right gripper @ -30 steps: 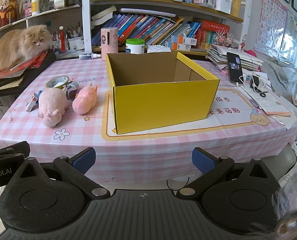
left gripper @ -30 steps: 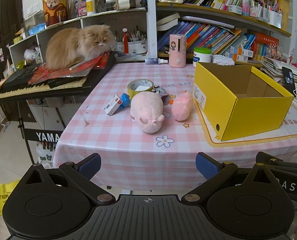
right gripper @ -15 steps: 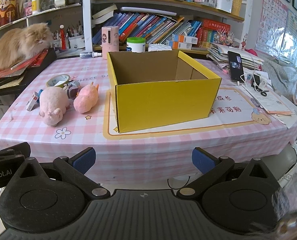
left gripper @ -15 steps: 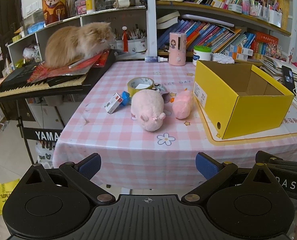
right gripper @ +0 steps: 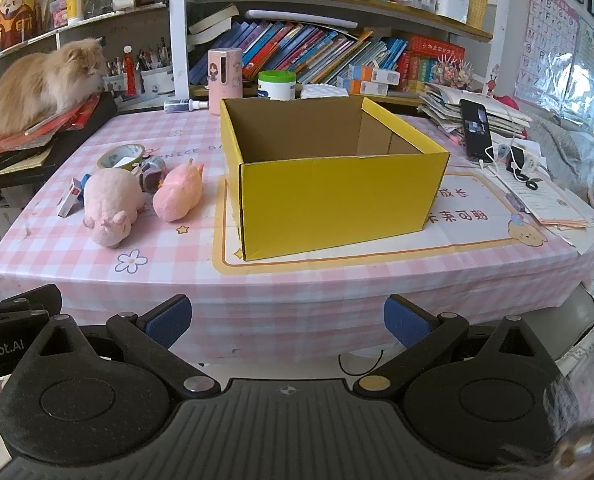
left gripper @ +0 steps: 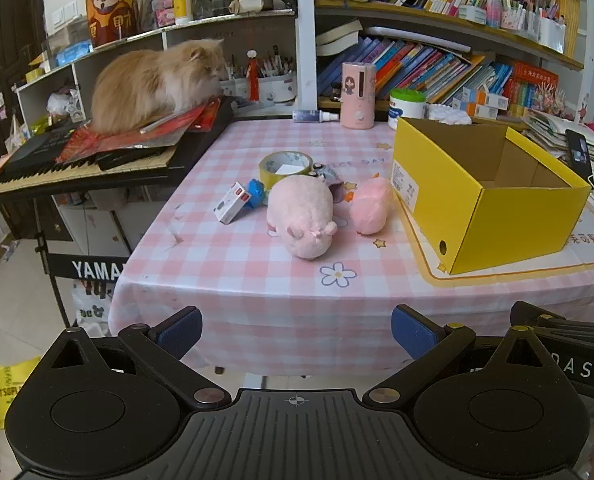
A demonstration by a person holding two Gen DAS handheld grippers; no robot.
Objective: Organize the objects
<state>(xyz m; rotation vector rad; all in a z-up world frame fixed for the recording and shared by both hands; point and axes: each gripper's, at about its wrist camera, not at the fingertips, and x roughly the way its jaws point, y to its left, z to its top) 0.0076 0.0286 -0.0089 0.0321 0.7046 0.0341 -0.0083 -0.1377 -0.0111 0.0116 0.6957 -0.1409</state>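
Both my hand-held grippers hover off the bench's near edge, empty: left hand-held gripper spread wide, right hand-held gripper spread wide. Yellow box sits open on the bench. To its left lie the pale pink plush and the darker pink plush, tape roll behind them.

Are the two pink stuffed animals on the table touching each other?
Apart. The left wrist view shows checked tablecloth between the larger pink plush and the smaller pink plush.
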